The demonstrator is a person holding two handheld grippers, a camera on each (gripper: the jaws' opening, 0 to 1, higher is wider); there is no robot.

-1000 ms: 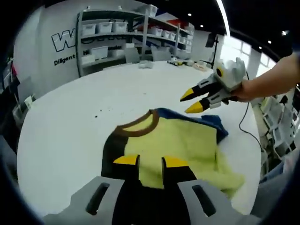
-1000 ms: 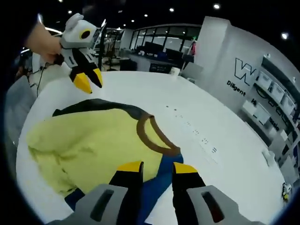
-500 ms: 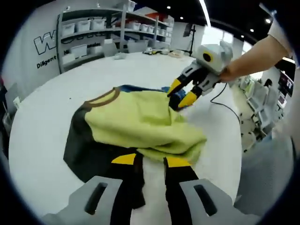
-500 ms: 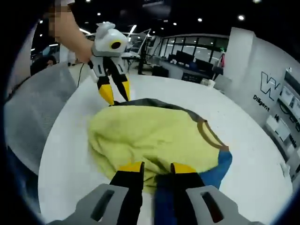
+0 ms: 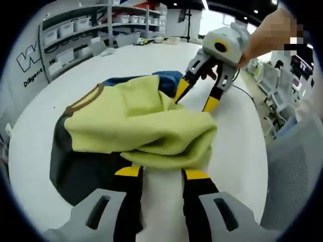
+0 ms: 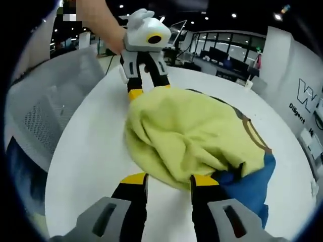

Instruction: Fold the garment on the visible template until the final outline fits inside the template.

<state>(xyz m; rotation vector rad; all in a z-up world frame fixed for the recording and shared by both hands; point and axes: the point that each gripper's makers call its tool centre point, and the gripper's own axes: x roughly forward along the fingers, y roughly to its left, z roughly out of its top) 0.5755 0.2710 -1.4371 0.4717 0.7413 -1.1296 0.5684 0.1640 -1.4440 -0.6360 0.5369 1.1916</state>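
White and round-edged, the counter [image 5: 126, 60] carries a bunched garment [image 5: 141, 126] near its middle, with storage shelves [image 5: 81, 30] and a lettered wall behind it in the left gripper view. Yellow cloth is heaped over a dark panel on one side and a blue panel [image 6: 247, 186] on the other; a brown collar [image 5: 86, 98] curves along the far left edge of the heap.

Seen from the left gripper view, the left gripper [image 5: 162, 174] sits at the garment's near edge, its yellow-tipped fingers spread, the left one over the dark panel and the right one on bare counter, the yellow fold just beyond their tips. At the far side the right gripper [image 5: 197, 98], held by a hand [image 5: 262, 35], has its fingers parted, one tip at the yellow cloth's edge and the other over bare counter.

From the right gripper view, the same pair [image 6: 169, 179] stands spread at the yellow fold's near rim, while the left gripper's fingers [image 6: 133, 85] meet the heap's far rim. Bare counter [image 6: 91, 151] lies open to the left of the heap, up to a grey mesh chair [image 6: 45, 111] at the counter's edge.
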